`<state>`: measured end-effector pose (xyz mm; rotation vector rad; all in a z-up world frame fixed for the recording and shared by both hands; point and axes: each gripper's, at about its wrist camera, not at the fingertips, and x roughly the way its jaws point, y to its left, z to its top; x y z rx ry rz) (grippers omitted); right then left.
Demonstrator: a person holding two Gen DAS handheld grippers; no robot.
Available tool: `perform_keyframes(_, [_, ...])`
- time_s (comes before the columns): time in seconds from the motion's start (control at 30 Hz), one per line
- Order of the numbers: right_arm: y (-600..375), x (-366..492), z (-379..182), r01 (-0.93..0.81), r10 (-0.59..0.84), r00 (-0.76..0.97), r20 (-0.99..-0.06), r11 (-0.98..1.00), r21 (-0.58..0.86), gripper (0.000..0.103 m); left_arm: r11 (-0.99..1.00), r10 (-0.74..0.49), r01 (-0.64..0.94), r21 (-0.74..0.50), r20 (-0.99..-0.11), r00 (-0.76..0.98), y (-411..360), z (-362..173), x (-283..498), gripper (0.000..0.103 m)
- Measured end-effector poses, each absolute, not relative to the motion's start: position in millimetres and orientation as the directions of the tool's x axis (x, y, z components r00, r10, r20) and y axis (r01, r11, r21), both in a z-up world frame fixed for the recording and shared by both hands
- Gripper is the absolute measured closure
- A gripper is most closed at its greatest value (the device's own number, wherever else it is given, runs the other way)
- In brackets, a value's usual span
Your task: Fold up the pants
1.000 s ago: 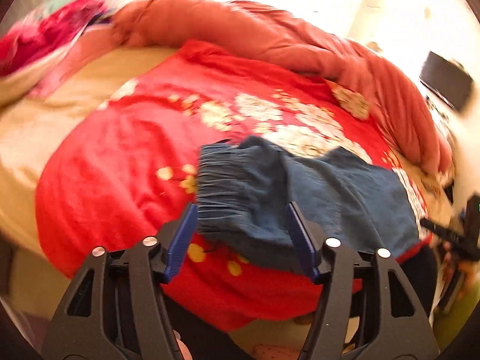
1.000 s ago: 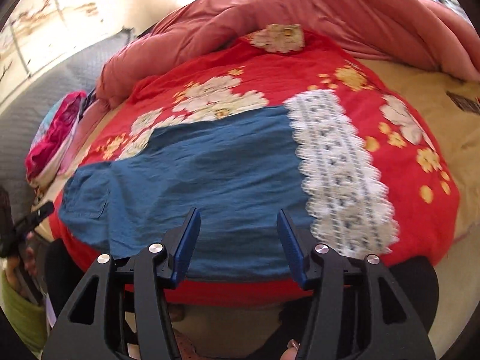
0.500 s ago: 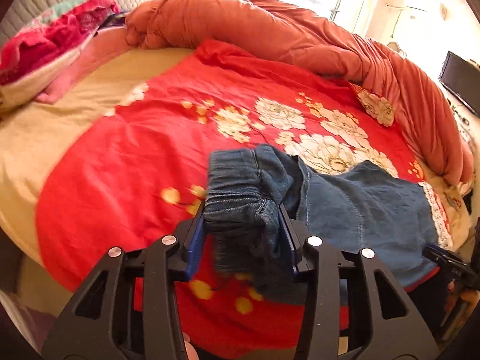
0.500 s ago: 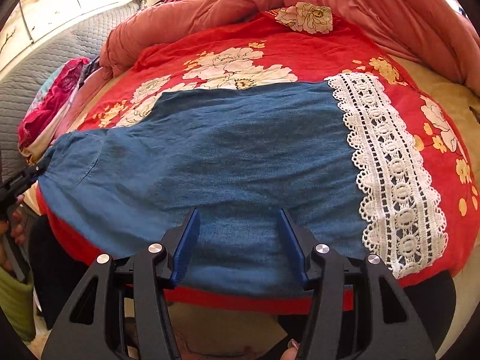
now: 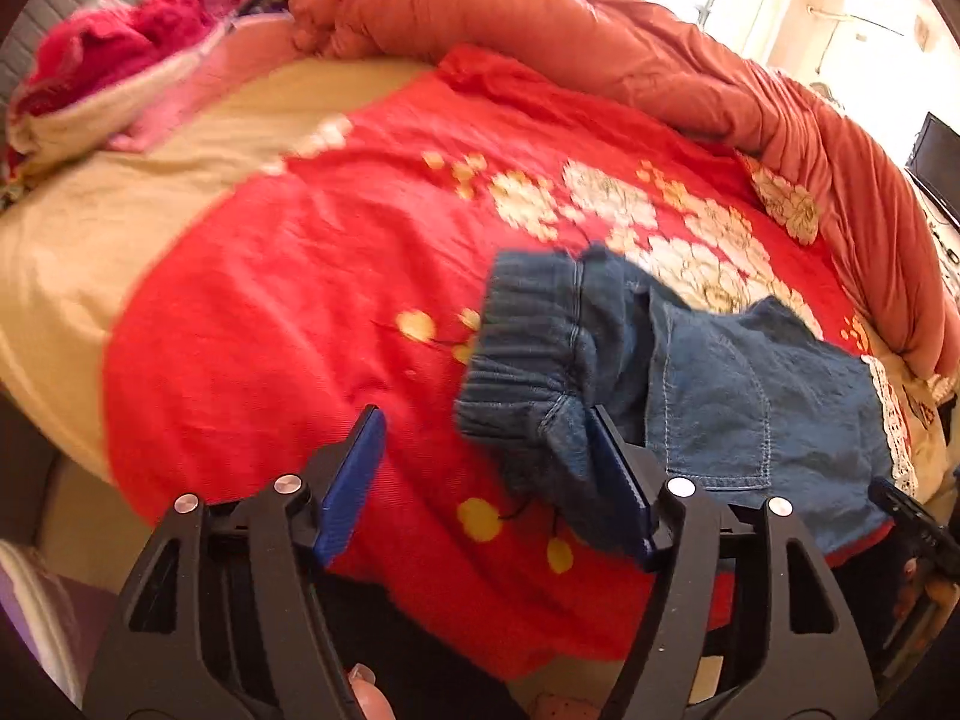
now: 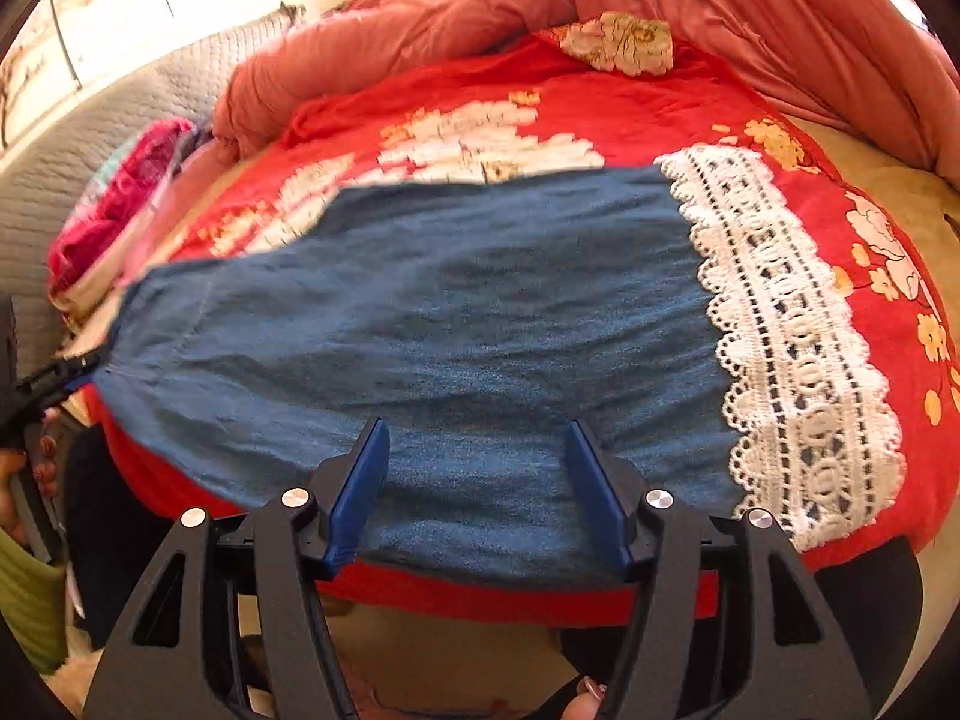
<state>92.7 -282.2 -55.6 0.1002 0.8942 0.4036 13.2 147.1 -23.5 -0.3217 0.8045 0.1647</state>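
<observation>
Left claw (image 5: 486, 468) fills the bottom of the left wrist view with its jaws wide apart; nothing is clamped between them. Its right blue pad (image 5: 621, 489) touches the bunched waistband of the pants (image 5: 708, 396), while the left pad stands free over the red cover (image 5: 288, 300). The pants are blue denim and lie at the centre right of the frame, with the ribbed elastic waistband crumpled and raised toward the middle and the flatter leg part running to the right edge, where a strip of white lace (image 5: 891, 420) ends it. Across the top of the frame goes a rolled orange quilt (image 5: 660, 60), and in the upper left corner lies a pink cloth pile (image 5: 120, 42). In the right wrist view the right claw (image 6: 477, 489) is also at the bottom centre, jaws spread apart and empty, both pads over the near edge of the pants (image 6: 450, 324). The pants lie flat across the middle of this frame on the red cover (image 6: 660, 114), with the lace (image 6: 792, 336) down the right side. At the left edge the tip of the left claw (image 6: 54, 381) is seen beside the waistband end; whether it touches I cannot tell from this view.
</observation>
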Motion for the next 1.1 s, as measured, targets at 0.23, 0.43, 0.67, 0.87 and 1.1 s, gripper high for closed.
perform_keyframes(0.23, [-329.4, 102.0, -21.0, -0.23, 0.343, 0.662, -0.666, 0.939, 0.255, 0.044, 0.949, 0.082, -0.266, -0.172, -0.676, 0.732, 142.0, 19.5, 16.5, 0.042])
perform_keyframes(0.43, [-384.3, 155.4, -6.9, -0.154, 0.353, 0.688, -0.635, 0.925, 0.347, 0.044, 0.97, -0.077, -0.098, -0.223, -0.661, 0.747, 87.0, 35.3, 76.2, 0.041])
perform_keyframes(0.67, [-408.5, 232.7, -23.4, -0.163, 0.408, 0.599, -0.689, 0.904, 0.394, 0.048, 0.963, -0.246, 0.081, -0.259, -0.709, 0.661, 9.4, 12.2, 157.9, 0.041])
perform_keyframes(0.87, [-405.5, 270.9, -51.5, -0.187, 0.462, 0.505, -0.729, 0.883, 0.43, 0.051, 0.969, -0.247, 0.16, -0.189, -0.761, 0.599, -31.3, -13.0, 207.7, 0.041])
perform_keyframes(1.1, [-397.1, 279.0, -68.6, -0.243, 0.52, 0.446, -0.728, 0.853, 0.461, 0.063, 0.957, -0.282, 0.209, -0.202, -0.819, 0.499, -40.8, -47.3, 240.5, 0.043])
